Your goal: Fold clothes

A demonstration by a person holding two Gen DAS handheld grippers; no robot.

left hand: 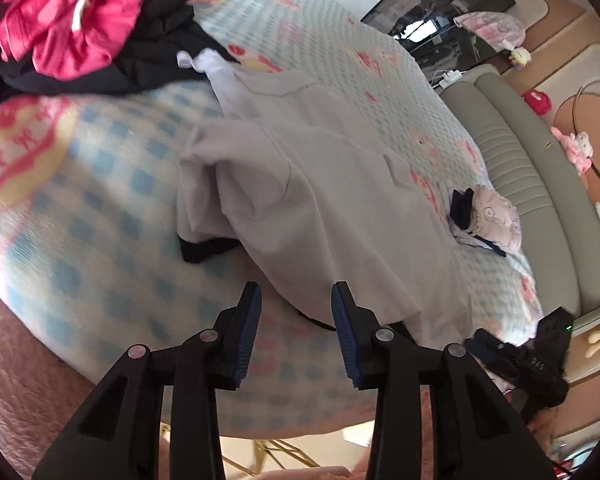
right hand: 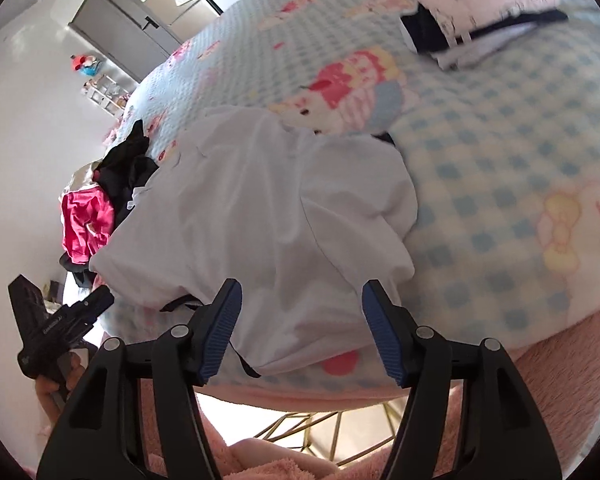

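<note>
Lying rumpled at frame centre on the checked bedspread, the white garment is not folded flat, a folded stack sits mid-right, a loose pile upper left, while left gripper and right gripper hover wide apart, empty.

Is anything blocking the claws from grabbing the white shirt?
No, nothing visible does. Both the left claw and the right claw are open just short of the white shirt, with only its near edge ahead. The pink and black clothes pile sits beyond it.
</note>
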